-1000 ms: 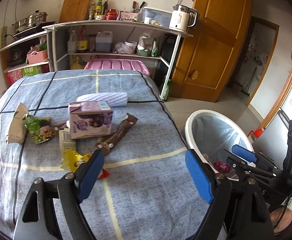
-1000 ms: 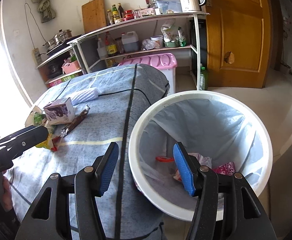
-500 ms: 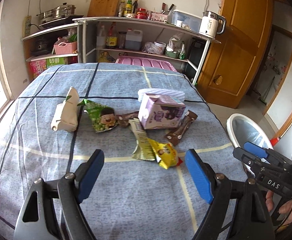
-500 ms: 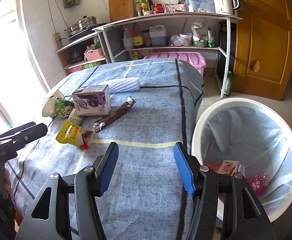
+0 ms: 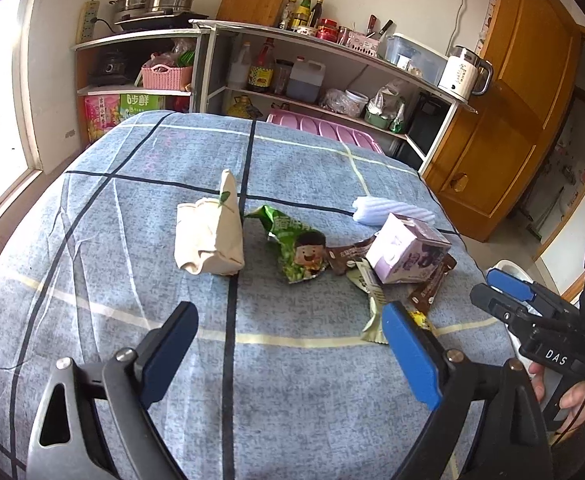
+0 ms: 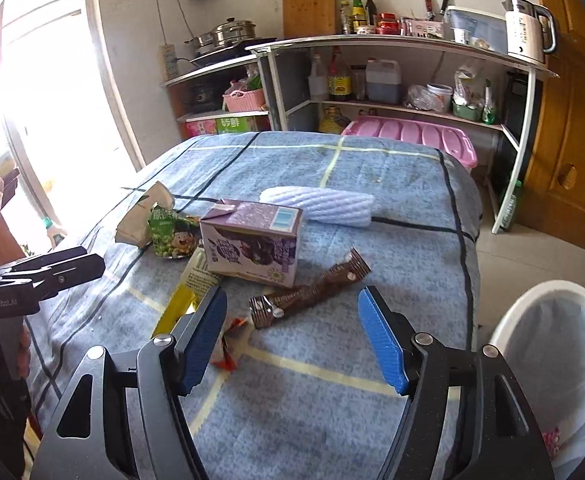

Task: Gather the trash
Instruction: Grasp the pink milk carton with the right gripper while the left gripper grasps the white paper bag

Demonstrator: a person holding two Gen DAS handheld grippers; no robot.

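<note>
Both grippers over the blue checked bed (image 5: 104, 240), empty and aimed at the litter pile. Right gripper (image 6: 292, 340) spread moderately, jaws just opened wider, nothing between them; left gripper (image 5: 288, 356) wide, also just opened further, likewise empty.

Straight ahead of the right fingers (image 6: 206, 334), just past the tips: a brown wrapper (image 6: 312, 292), long axis slanting from near-left to far-right, roughly across the gap rather than along it. Likely pick for this hand, with a roll of the wrist probably needed so the pads close across the narrow width. Carton (image 6: 252, 240) just beyond it; yellow wrapper (image 6: 174, 312) beside the left pad.

Ahead of the left fingers (image 5: 168, 356), farther off: paper bag (image 5: 212, 236) a little left of centre, green packet (image 5: 298, 248) near centre. Right hand plainly nearer the brown wrapper, which lies off beyond the left gripper's right pad.

Bin (image 6: 552, 360) to the right of the right gripper, beside the bed, some trash inside.
</note>
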